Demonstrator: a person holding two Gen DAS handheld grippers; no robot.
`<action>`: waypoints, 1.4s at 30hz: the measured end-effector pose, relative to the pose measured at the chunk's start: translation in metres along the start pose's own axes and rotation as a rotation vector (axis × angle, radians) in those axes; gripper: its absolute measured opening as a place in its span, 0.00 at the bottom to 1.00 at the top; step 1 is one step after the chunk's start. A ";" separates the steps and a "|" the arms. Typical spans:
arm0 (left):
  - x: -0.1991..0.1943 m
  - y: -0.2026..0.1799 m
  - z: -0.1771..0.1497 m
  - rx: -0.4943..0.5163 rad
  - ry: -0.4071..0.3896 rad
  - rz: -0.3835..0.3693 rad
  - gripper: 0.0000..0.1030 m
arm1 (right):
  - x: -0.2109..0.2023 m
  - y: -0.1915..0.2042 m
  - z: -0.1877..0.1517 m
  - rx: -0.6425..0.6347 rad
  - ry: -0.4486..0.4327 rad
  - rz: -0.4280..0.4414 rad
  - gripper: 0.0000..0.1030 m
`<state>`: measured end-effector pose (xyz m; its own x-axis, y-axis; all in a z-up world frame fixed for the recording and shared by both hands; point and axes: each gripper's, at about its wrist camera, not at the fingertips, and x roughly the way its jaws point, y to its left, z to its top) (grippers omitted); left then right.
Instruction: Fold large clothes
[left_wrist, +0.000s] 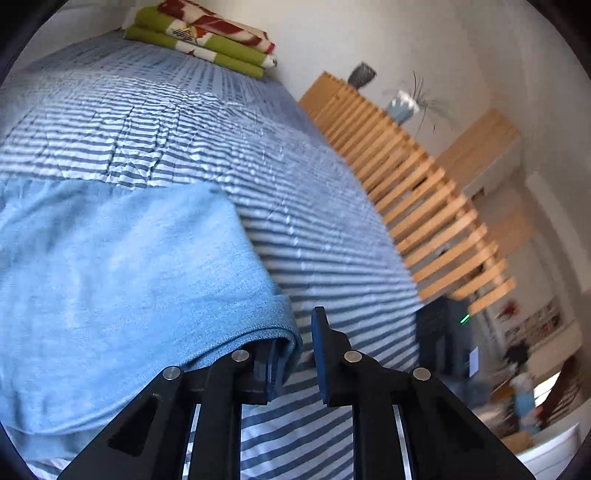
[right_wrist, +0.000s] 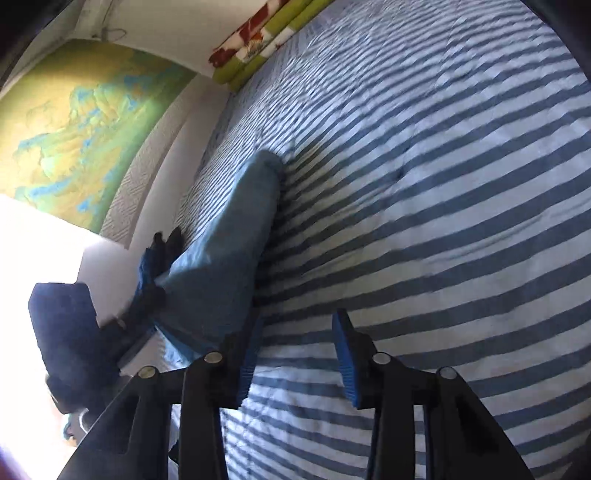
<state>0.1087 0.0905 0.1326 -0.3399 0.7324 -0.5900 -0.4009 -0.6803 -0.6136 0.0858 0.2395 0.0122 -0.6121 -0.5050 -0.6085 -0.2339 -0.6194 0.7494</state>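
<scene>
A light blue garment (left_wrist: 129, 277) lies folded on the striped bed cover (left_wrist: 184, 110). Its hemmed corner is draped over the left finger of my left gripper (left_wrist: 301, 339) and hangs into the narrow gap between the jaws. A sliver of cover shows between the cloth and the right pad. In the right wrist view the garment (right_wrist: 229, 240) rises like a ridge from the bed cover (right_wrist: 443, 184) toward the left gripper (right_wrist: 166, 240) at its far corner. My right gripper (right_wrist: 299, 321) stands open over bare cover, with the garment's near edge just outside its left finger.
A folded green, red and white blanket (left_wrist: 207, 37) lies at the head of the bed by the wall. A wooden slatted frame (left_wrist: 406, 177) with vases (left_wrist: 400, 105) on top flanks one side. A wall map (right_wrist: 74, 129) and a dark blue sleeve (right_wrist: 66, 332) are on the other side.
</scene>
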 end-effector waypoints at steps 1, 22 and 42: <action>0.002 0.008 0.001 -0.020 0.003 -0.017 0.16 | 0.003 0.003 -0.001 -0.012 0.005 -0.002 0.32; 0.040 -0.033 -0.105 0.251 0.236 -0.019 0.51 | -0.060 -0.039 0.038 0.116 -0.188 -0.100 0.30; 0.052 -0.060 -0.091 0.574 0.119 0.337 0.65 | 0.013 0.063 0.109 -0.186 -0.106 -0.040 0.30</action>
<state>0.1928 0.1667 0.0907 -0.4426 0.4520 -0.7744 -0.6886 -0.7245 -0.0293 -0.0194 0.2590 0.0802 -0.6837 -0.4179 -0.5983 -0.1221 -0.7428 0.6583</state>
